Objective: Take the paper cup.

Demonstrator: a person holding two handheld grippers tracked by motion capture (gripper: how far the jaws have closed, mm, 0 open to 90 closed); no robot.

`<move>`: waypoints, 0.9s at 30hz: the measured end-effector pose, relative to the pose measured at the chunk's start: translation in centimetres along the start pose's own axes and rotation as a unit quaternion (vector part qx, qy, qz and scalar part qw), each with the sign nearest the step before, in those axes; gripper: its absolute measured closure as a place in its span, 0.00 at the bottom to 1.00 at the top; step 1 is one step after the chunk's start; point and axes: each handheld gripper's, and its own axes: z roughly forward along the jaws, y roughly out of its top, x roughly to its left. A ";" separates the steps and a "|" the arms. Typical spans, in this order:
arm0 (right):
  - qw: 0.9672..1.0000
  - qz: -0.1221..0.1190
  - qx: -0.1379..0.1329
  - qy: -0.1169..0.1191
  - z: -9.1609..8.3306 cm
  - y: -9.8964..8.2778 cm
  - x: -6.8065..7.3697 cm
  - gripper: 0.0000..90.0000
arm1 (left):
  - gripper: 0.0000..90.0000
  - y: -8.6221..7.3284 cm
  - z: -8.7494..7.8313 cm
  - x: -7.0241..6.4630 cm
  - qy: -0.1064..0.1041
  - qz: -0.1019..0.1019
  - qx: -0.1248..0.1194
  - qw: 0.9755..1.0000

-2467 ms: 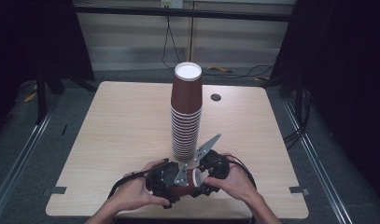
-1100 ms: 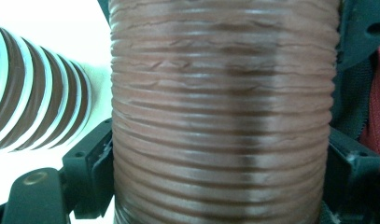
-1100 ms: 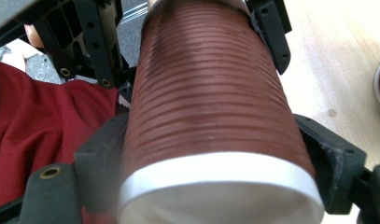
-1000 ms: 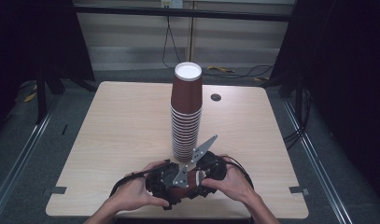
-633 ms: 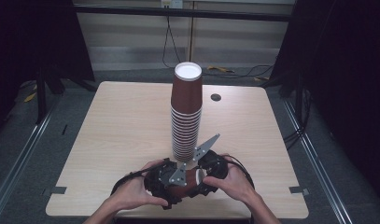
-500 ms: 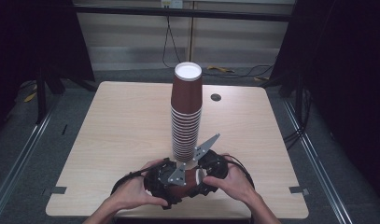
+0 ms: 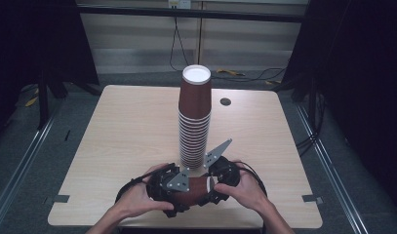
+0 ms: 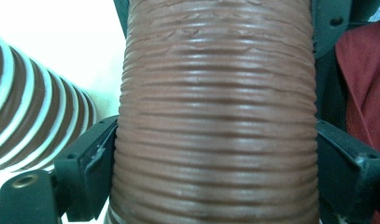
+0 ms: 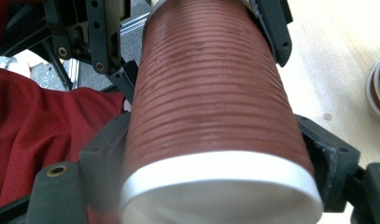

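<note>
A tall stack of upturned brown paper cups (image 7: 195, 122) stands mid-table. Just in front of it, near the table's front edge, one brown ribbed cup (image 7: 198, 188) lies on its side, held between both grippers. My left gripper (image 7: 172, 187) is shut on it from the left and my right gripper (image 7: 216, 181) from the right. In the left gripper view the cup (image 8: 215, 116) sits tight between both pads (image 8: 92, 168). In the right gripper view the cup (image 9: 215, 126) shows its white rim toward the camera, clamped by the pads (image 9: 327, 158), with the left gripper (image 9: 96, 32) gripping its far end.
A small dark round disc (image 7: 225, 102) lies on the table's far right part. The wooden table (image 7: 123, 126) has bare room left and right of the stack. The stack's rims (image 8: 29, 121) are close beside the held cup. Red clothing (image 9: 33, 126) is behind the grippers.
Hardly anything differs: the right gripper's grey plate wobbles slightly, and both grippers stay shut on the lying cup in the same spot.
</note>
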 end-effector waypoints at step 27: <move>1.000 -0.006 -0.028 -0.009 -0.4 -0.3 0.0 0.25 | 0.13 -0.7 -1.2 1.0 -0.010 -0.038 -0.091 0.995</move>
